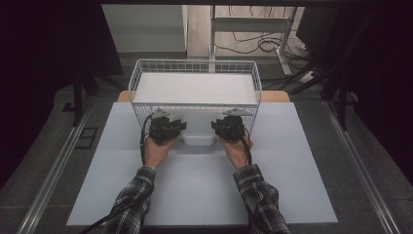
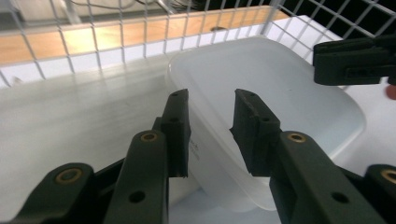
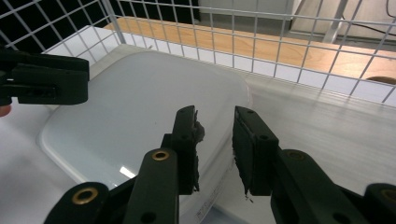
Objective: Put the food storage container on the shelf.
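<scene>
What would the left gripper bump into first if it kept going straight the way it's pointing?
Probably the white plastic container: its rim already sits between the left gripper's open fingers. Beyond it stands the wire basket wall, though depth is hard to judge.

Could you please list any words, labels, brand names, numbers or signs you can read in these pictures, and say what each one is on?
No text here can be read.
Small dark print on the side of the white plastic container, seen between the left gripper jaws: too small and blurred to read.
The same kind of print low on the container's side in the right gripper view: also unreadable.
</scene>
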Action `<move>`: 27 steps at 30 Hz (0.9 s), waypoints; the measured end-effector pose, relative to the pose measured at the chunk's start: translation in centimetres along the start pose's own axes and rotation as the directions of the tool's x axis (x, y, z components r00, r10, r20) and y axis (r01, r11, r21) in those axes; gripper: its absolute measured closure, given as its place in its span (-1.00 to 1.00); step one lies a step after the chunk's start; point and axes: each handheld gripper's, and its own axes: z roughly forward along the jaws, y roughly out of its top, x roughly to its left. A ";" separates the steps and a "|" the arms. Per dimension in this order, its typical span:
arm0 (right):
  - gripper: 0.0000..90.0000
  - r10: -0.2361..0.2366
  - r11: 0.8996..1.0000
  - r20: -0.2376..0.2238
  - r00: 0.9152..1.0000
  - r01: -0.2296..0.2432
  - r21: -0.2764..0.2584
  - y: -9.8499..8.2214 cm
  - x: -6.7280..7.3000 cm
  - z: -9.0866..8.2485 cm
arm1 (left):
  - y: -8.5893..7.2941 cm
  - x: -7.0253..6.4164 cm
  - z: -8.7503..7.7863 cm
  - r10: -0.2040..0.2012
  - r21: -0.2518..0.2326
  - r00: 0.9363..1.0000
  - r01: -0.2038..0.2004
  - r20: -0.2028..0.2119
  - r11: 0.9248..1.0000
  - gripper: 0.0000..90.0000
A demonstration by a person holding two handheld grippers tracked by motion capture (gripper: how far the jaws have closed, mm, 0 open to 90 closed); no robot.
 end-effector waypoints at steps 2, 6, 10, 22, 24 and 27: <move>0.55 -0.012 1.000 0.016 1.000 0.012 0.009 0.3 0.1 0.0 | 0.0 -0.2 0.0 0.002 -0.003 1.000 -0.002 -0.017 1.000 0.42; 0.58 -0.047 0.999 0.012 0.999 0.047 0.006 0.4 0.5 -0.9 | -0.7 -0.8 -1.5 0.049 -0.016 0.998 -0.049 -0.044 0.999 0.16; 0.68 -0.069 0.998 -0.016 0.997 0.069 -0.007 0.0 0.8 -2.2 | -1.6 -1.3 -3.5 0.083 -0.017 0.996 -0.084 -0.036 0.996 -0.11; 0.97 -0.093 0.995 -0.079 0.992 0.091 -0.035 -0.8 1.6 -5.4 | -5.5 -2.6 -9.5 0.106 -0.024 0.994 -0.105 0.030 0.994 -0.69; 0.97 -0.098 0.995 -0.095 0.991 0.096 -0.028 -1.2 1.9 -6.0 | -6.9 -2.5 -10.4 0.100 -0.006 0.995 -0.100 0.028 0.995 -0.73; 0.97 -0.126 0.992 -0.119 0.985 0.123 -0.025 -1.6 2.6 -6.9 | -8.6 -2.7 -11.7 0.099 0.019 0.995 -0.099 0.006 0.995 -0.84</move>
